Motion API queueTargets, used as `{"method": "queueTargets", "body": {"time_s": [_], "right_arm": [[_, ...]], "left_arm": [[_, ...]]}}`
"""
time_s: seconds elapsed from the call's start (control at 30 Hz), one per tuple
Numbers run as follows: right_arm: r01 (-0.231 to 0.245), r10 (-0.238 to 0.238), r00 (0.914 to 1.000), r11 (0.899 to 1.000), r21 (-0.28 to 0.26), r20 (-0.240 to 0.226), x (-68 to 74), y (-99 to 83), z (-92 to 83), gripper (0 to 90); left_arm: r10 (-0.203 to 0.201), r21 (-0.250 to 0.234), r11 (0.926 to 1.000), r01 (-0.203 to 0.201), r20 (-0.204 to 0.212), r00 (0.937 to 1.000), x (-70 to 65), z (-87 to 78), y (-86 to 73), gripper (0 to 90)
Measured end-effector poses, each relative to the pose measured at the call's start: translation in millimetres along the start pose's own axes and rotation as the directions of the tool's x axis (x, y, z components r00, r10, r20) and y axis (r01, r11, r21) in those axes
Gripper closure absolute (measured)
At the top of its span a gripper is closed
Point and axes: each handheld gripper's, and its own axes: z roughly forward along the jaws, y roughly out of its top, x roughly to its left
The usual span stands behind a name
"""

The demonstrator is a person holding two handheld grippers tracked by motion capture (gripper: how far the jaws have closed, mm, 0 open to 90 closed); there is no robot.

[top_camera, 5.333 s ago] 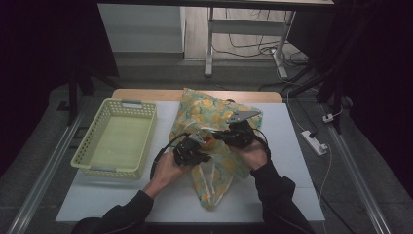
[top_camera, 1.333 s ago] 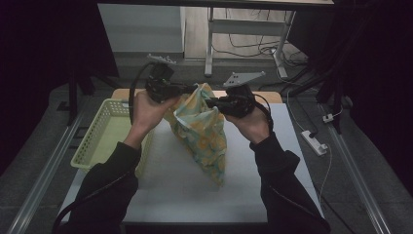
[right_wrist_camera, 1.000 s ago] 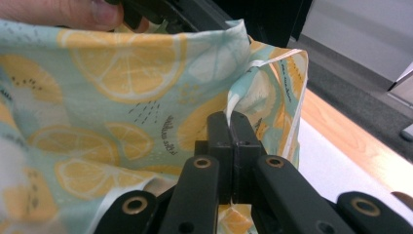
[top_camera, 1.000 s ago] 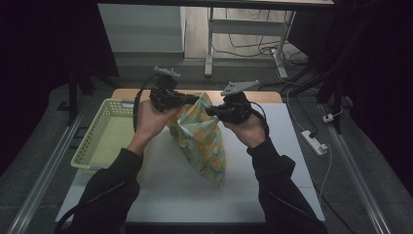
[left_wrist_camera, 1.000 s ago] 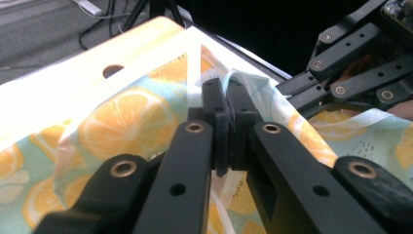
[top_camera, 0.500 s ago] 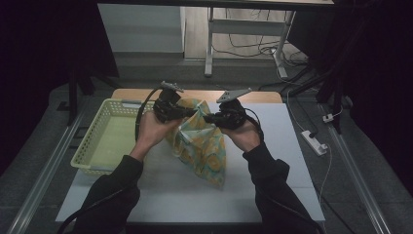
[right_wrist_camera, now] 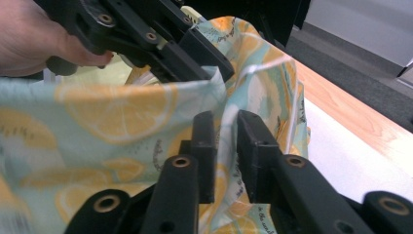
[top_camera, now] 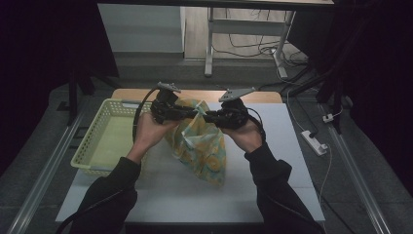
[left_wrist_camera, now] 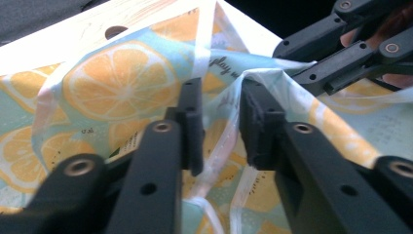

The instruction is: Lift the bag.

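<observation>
Left tongs [top_camera: 187,113]: jaws just been opening, now slightly apart, fold of lemon-print light-blue cloth bag [top_camera: 202,146] between pads, grip slack. Right tongs [top_camera: 207,117]: jaws likewise just been opening, narrow gap, bag edge running through it, pads not clearly pressing. Both tongs tip to tip at bag's top, 12 o'clock. Bag hangs from there, lower end resting on white worktop [top_camera: 292,170] toward 6 o'clock. Pale yellow-green plastic basket [top_camera: 104,141] at bag's 9 o'clock, just beside.
</observation>
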Motion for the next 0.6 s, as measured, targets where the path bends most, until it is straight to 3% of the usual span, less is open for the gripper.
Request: {"method": "queueTargets", "body": {"time_s": [0.1,0.3,0.6], "right_arm": [[-0.002,0.002,1.0000,1.000,-0.006,0.000,0.3,0.7,-3.3,73.1],[-0.008,0.008,1.0000,1.000,-0.004,-0.001,0.8,0.4,-7.9,67.6],[-0.021,0.021,0.9997,1.000,0.006,-0.007,2.8,-5.2,-12.2,60.2]], "left_arm": [[-0.006,0.006,1.0000,0.006,0.018,0.9998,-1.6,-3.8,-0.7,61.9],[-0.001,-0.010,0.9999,0.001,0.014,0.9999,-5.7,-14.6,-5.0,48.8],[0.023,-0.050,0.9985,-0.024,-0.017,0.9996,-8.5,-31.6,-19.3,34.0]]}}
